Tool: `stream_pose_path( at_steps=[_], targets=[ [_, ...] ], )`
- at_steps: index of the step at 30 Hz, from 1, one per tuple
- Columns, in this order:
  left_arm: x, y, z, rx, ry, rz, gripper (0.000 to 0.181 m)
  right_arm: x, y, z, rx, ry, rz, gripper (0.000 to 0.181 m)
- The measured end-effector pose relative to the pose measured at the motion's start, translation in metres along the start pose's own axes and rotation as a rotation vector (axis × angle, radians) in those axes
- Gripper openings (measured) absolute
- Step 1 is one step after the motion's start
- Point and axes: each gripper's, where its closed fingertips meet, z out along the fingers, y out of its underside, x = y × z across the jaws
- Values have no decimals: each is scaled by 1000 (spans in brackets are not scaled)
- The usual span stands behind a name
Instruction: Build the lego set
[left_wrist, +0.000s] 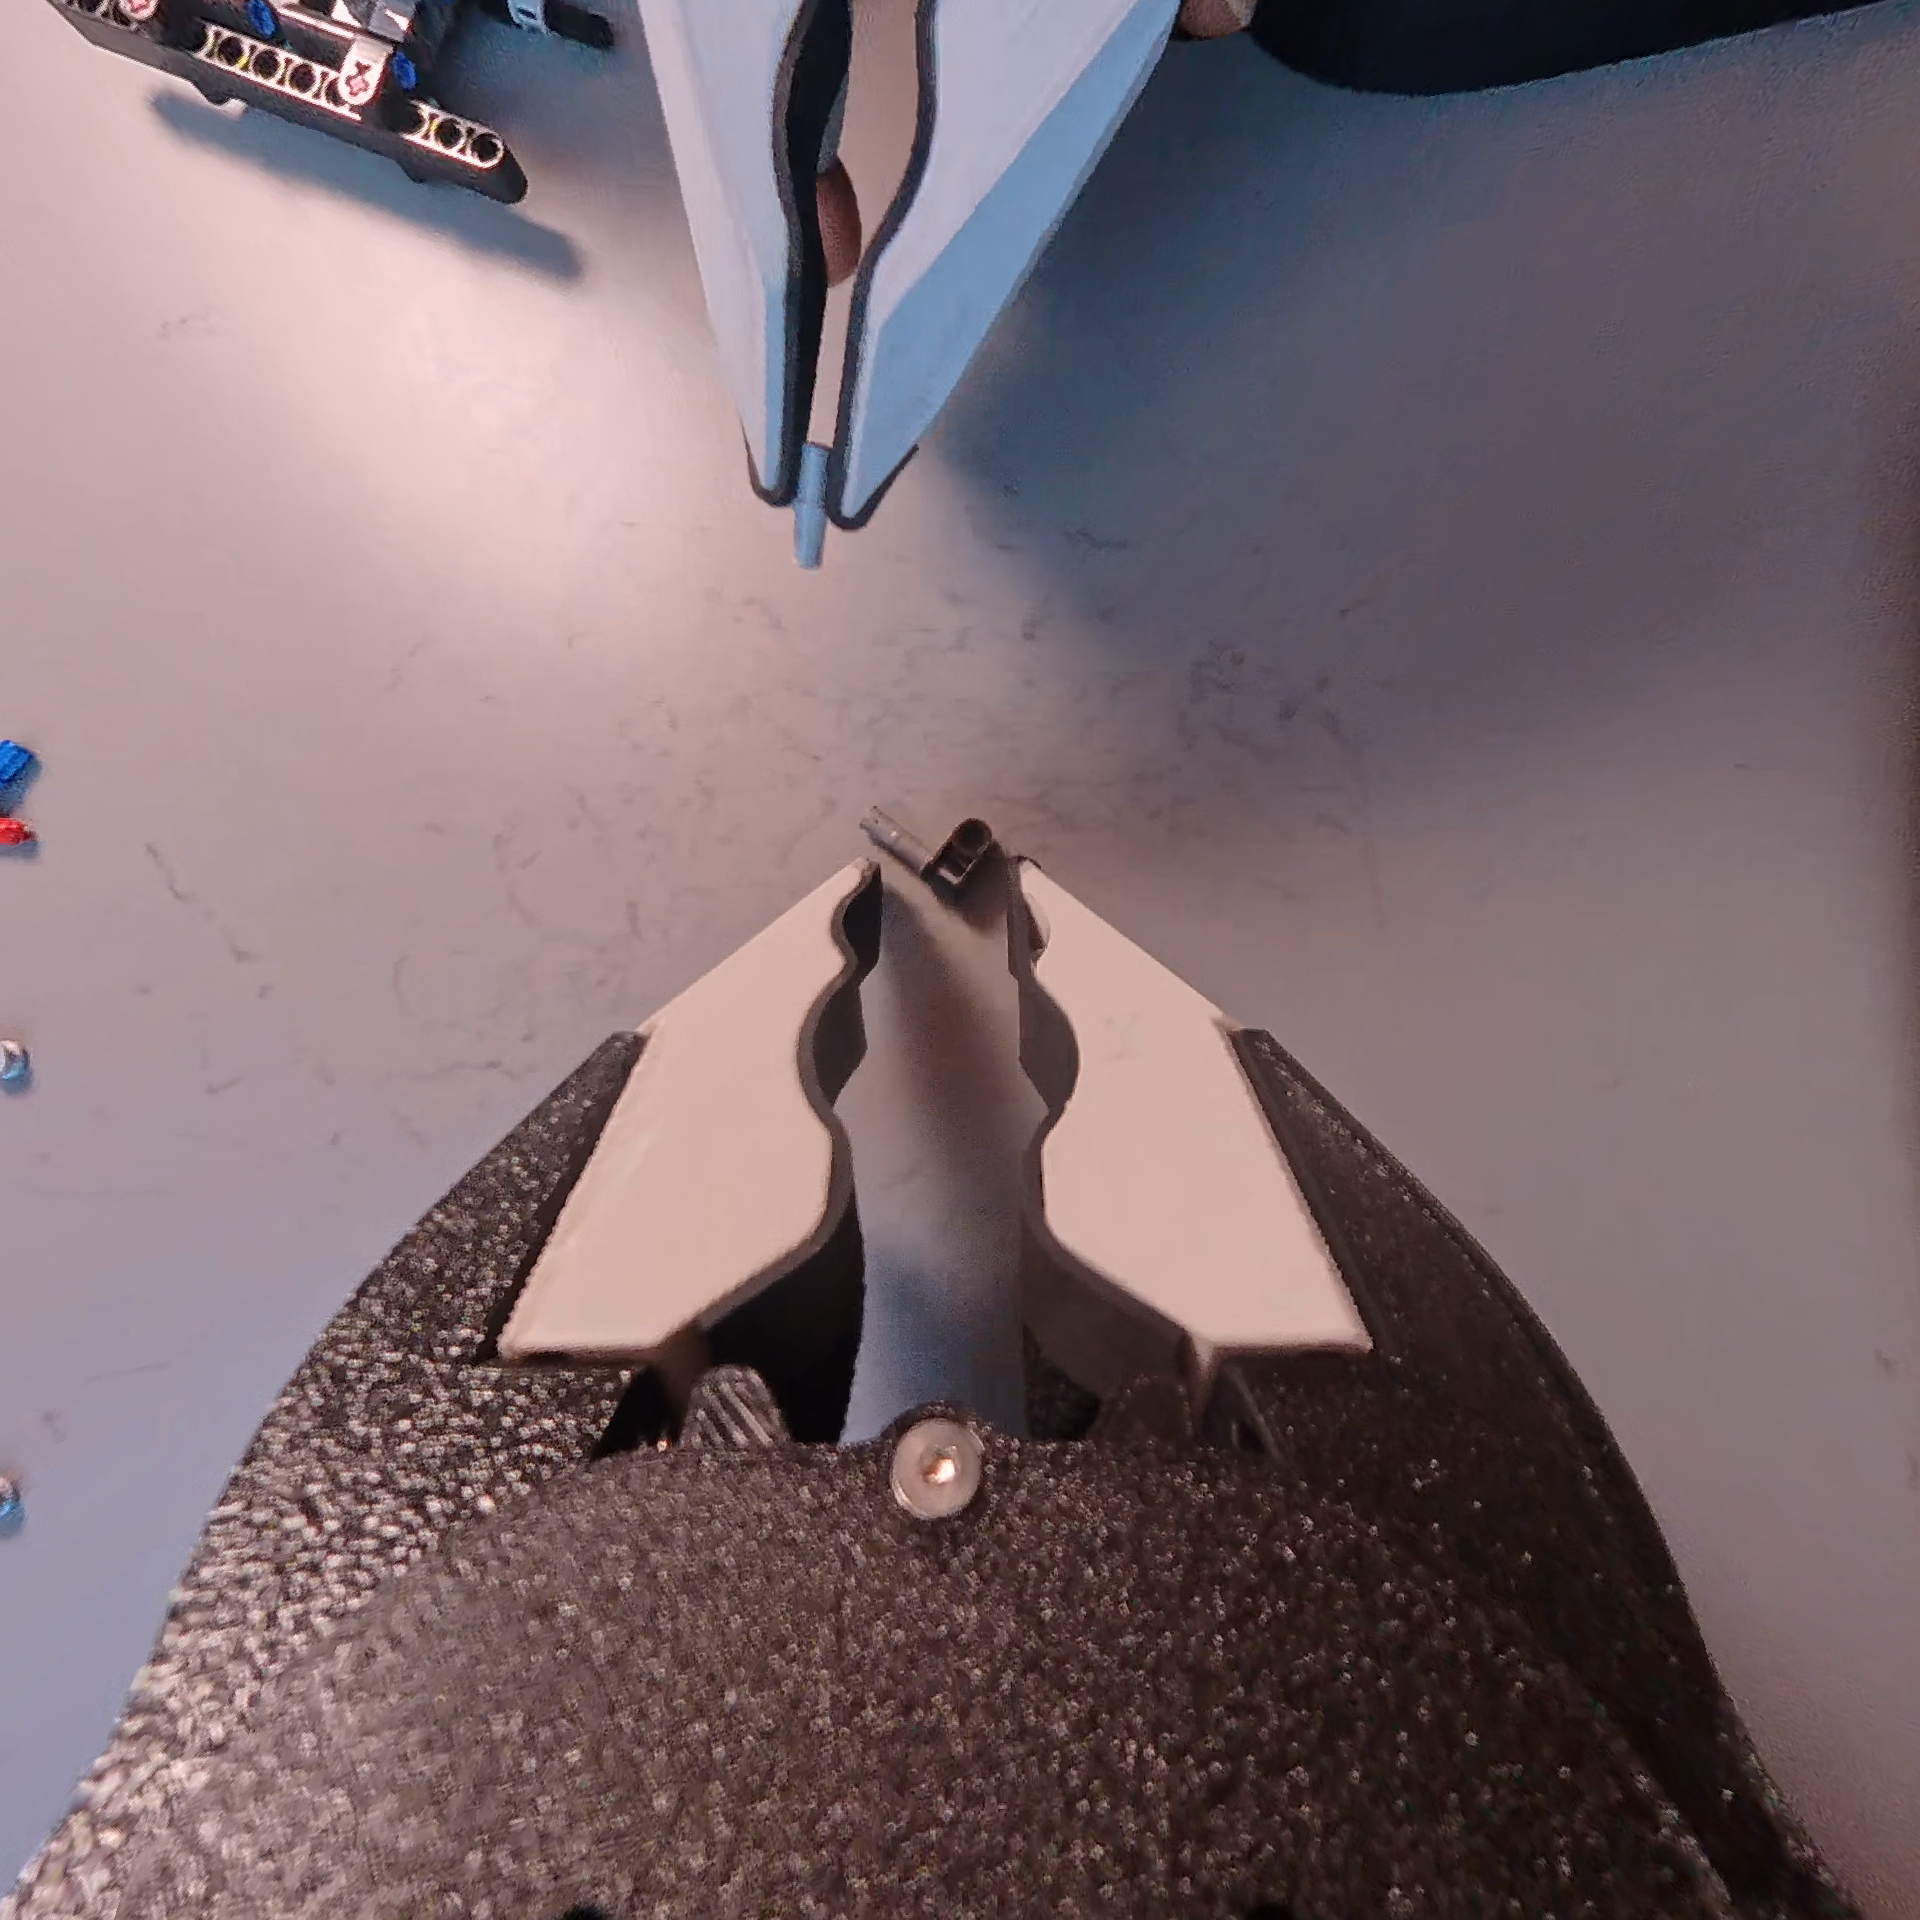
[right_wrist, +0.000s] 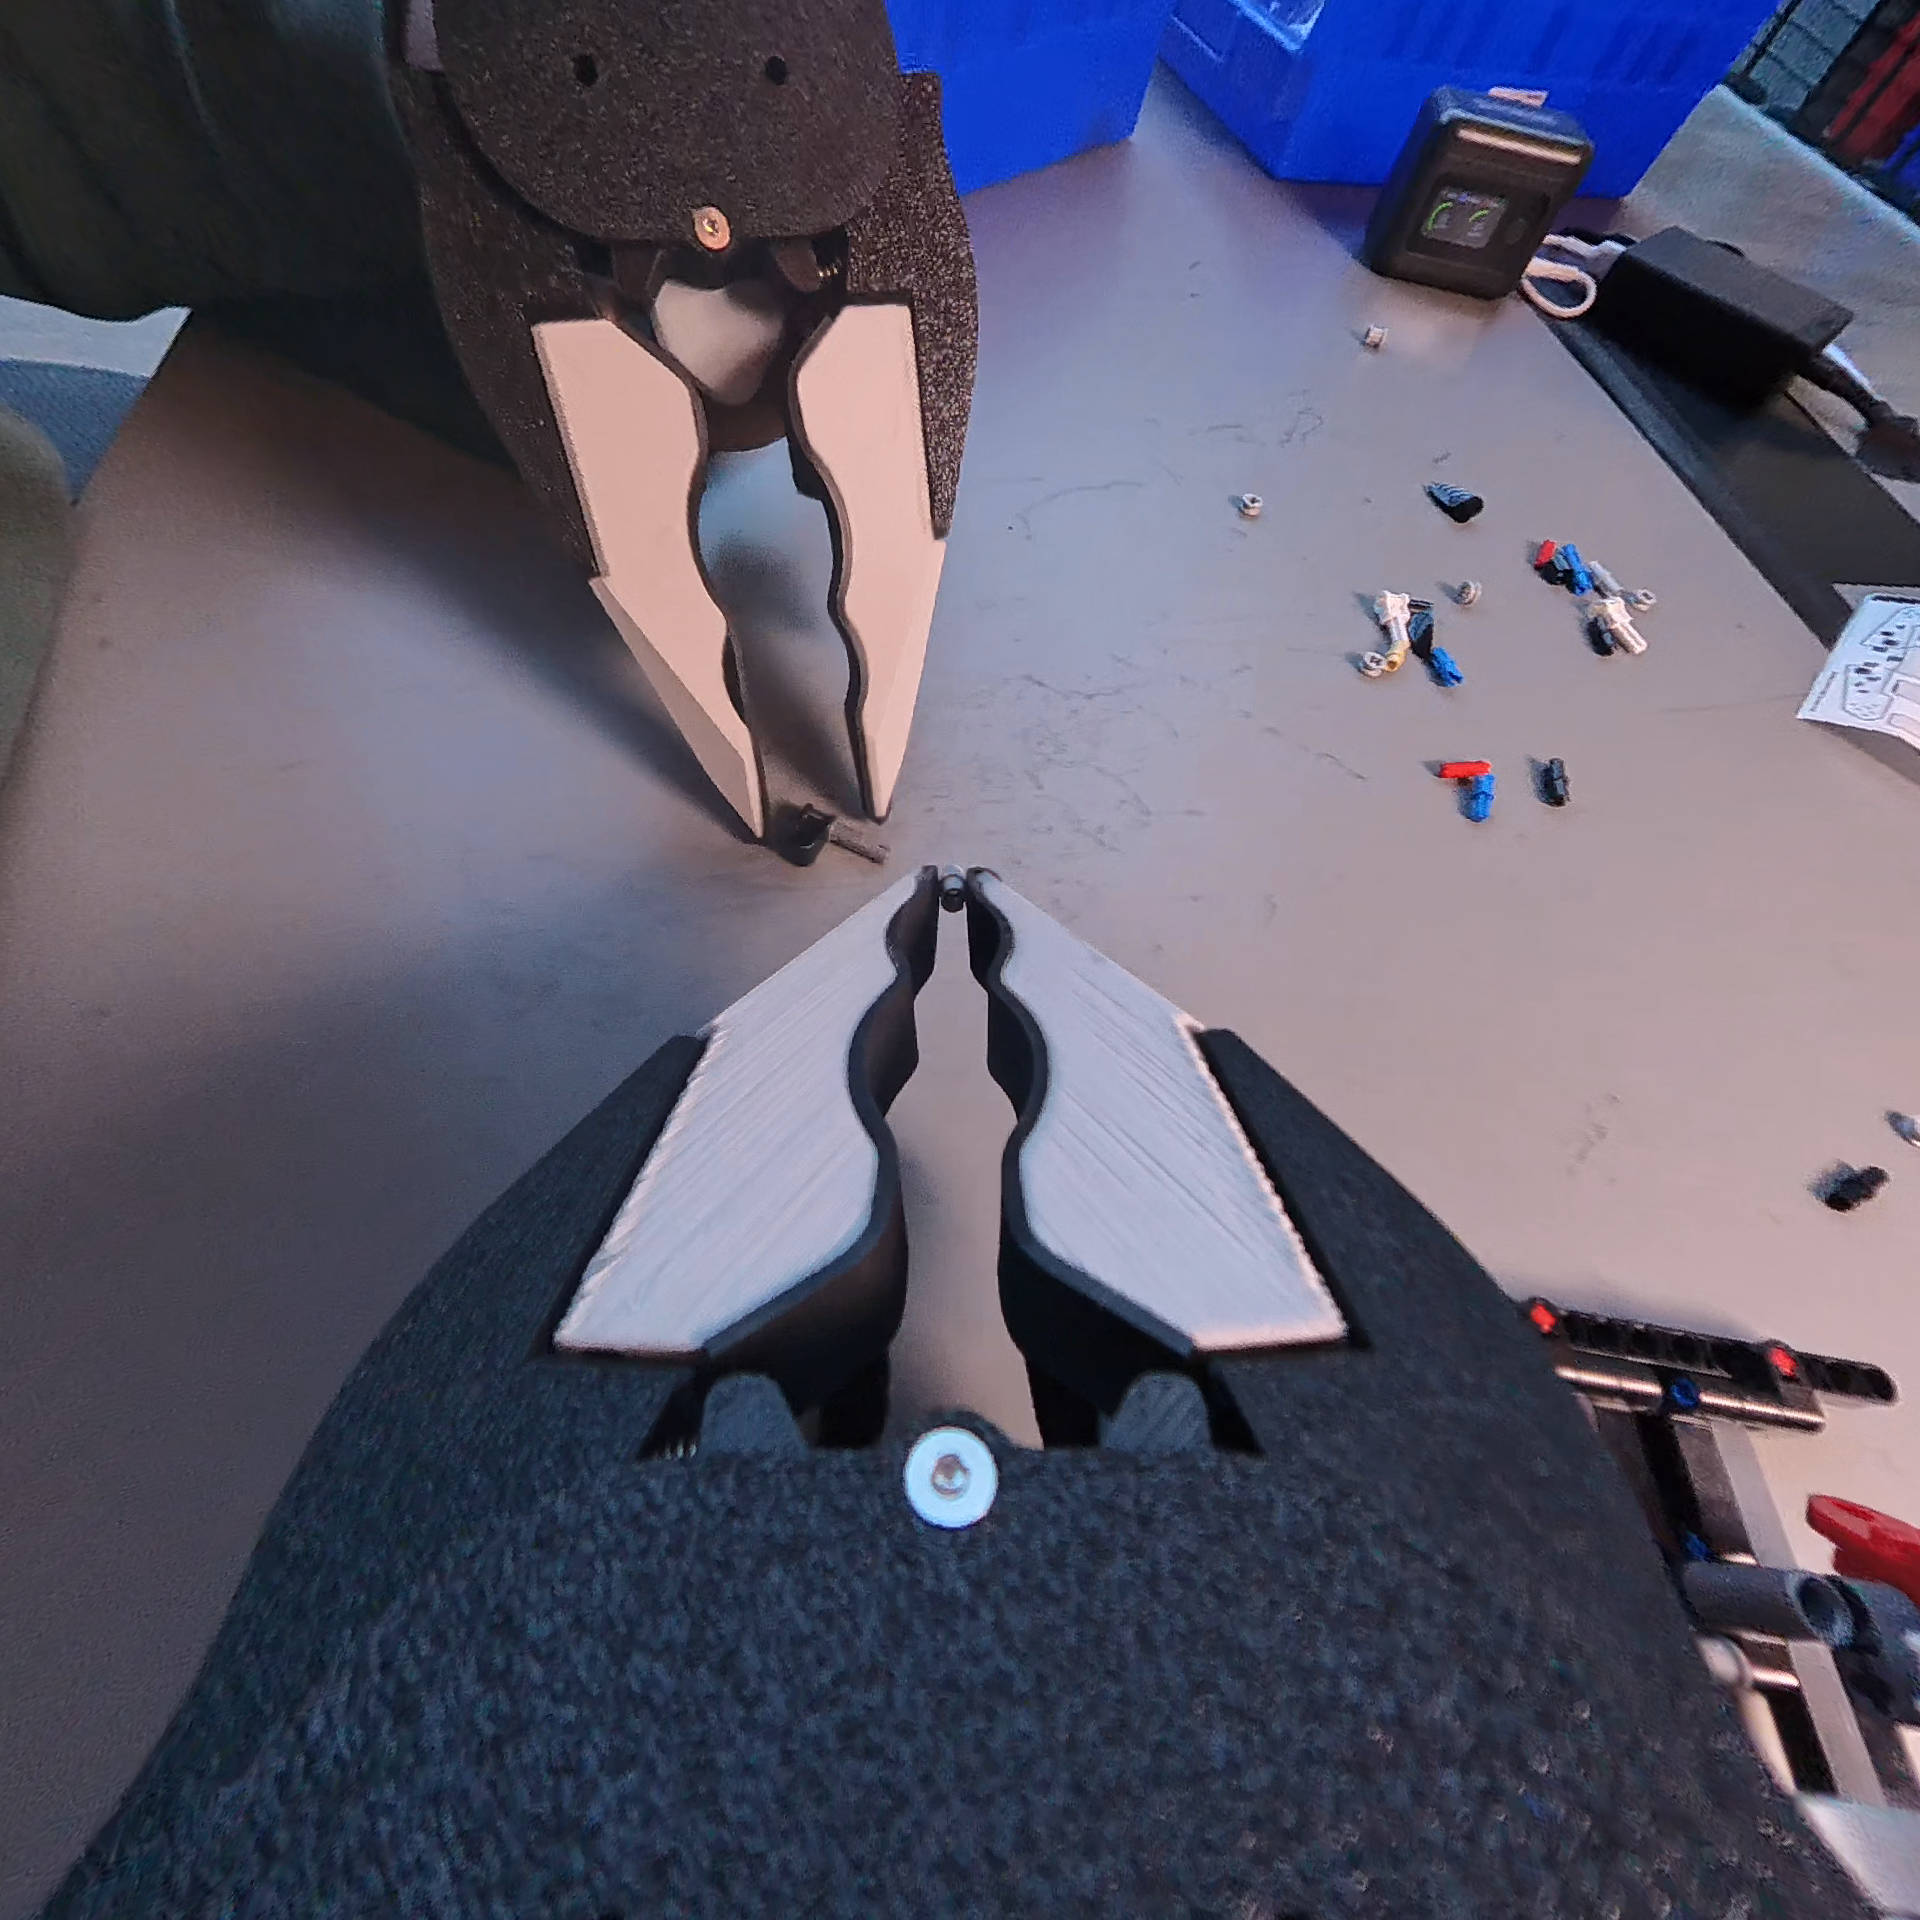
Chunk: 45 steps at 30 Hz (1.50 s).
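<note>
Here, left to right across the grey table (right_wrist: 1195, 935):

Left gripper (right_wrist: 821, 821): tips down near the tabletop, jaws parted a little way; a small black connector with a grey pin (left_wrist: 940, 857) sits at the tips, against one finger, the other finger apart from it. Whether it is truly clamped, I cannot tell.

Right gripper (right_wrist: 951, 883): facing the left one, tips near each other but apart; jaws narrow, closed on a light grey axle (left_wrist: 810, 509) that pokes out past the fingertips.

Loose pieces (right_wrist: 1507, 623): blue, red, black, pale bits scattered on the table right of both grippers, well apart from them.

Paper sheet (right_wrist: 1870, 675): at the right edge, printed.

Partly built model (right_wrist: 1704, 1382): black beams with red and blue pins, lower right in the right wrist view, just beside the right gripper body.

Far back: a dark device with a small screen (right_wrist: 1475, 197), blue bins (right_wrist: 1351, 83) behind it.
</note>
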Motion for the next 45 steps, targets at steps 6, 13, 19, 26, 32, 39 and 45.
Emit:
stream_pose_path(
  at_steps=[6,13,19,26,32,39,45],
  targets=[
    [1,-4,3,13,-30,12,15,-8,1,3,-17,-25,-17,5],
    [0,-4,3,29,-39,7,15,-8,1,3,-21,-22,-18,5],
    [-3,-6,5,32,-39,22,14,-8,2,4,-26,-23,-19,5],
    [-6,-6,6,41,27,8,21,-8,2,4,-28,-23,-18,4],
    [-6,-6,7,66,60,-1,21,-8,2,4,-26,-23,-12,4],
    [-5,-4,4,42,44,-5,20,-7,2,3,-20,-23,2,4],
    [8,1,0,30,58,-5,18,-7,2,3,-21,-27,0,4]
  ],
)
